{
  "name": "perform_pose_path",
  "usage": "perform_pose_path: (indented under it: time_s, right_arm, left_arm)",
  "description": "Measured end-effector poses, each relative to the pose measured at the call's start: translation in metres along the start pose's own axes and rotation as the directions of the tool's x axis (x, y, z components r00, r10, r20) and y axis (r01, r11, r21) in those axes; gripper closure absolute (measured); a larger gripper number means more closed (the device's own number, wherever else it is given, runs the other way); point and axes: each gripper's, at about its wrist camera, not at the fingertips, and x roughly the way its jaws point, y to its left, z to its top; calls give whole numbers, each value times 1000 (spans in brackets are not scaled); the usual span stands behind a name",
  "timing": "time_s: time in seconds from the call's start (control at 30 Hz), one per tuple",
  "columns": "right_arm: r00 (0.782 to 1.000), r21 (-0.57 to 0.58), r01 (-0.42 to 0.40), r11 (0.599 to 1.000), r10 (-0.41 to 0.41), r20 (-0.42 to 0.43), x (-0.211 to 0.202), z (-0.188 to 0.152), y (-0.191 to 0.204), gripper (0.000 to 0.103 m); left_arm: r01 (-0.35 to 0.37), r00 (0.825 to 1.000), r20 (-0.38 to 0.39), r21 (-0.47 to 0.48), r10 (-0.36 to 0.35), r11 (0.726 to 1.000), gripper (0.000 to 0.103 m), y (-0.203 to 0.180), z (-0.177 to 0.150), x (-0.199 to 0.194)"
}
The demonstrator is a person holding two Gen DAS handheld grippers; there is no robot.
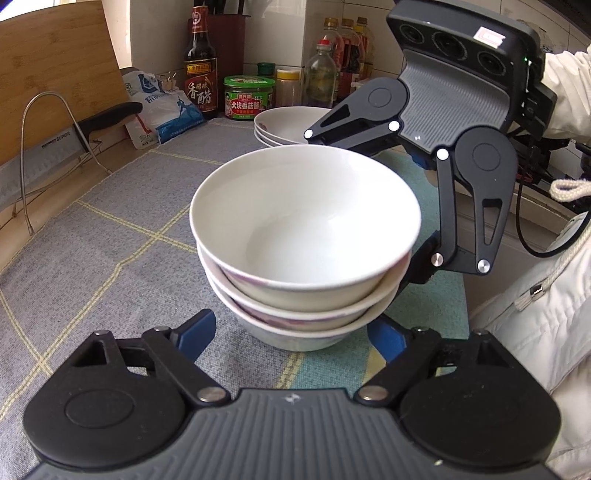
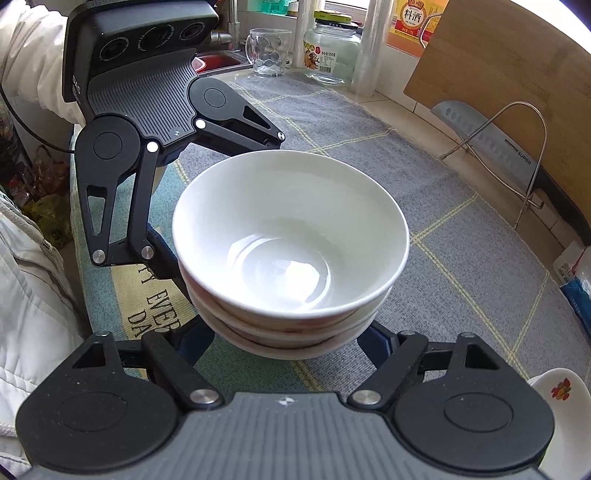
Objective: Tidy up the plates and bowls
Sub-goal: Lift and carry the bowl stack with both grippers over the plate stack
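Both wide-open grippers, left gripper (image 1: 291,334) at 6 o'clock and right gripper (image 2: 286,341) opposite, are flanking three stacked white bowls (image 1: 304,229), gripping nothing.

Tiled wall (image 1: 155,33), checked grey mat (image 1: 110,221), daylight.

3 stacked bowls (image 2: 291,236) between hand-held grippers

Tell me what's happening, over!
Left gripper and right gripper open, flanking the bowl stack. Stack on mat. Plates behind. Path clear.
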Motion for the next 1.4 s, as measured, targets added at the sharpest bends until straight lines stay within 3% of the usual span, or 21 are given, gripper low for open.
perform_pose_path:
  time_s: [0.23,0.9,1.4]
  right_arm:
    - [1000,-3,-3,1000,3,-3,0,-1,0,17]
    - [998,-9,-25,1000,24,-50,3,7,-4,17]
    - [999,13,-19,1000,19,-35,0,4,-2,17]
  left_arm:
    - [28,1000,-6,29,-28,999,22,-1,2,0]
    - [67,998,-16,49,-66,997,21,5,2,2]
    - [63,998,-28,63,-62,996,20,2,5,4]
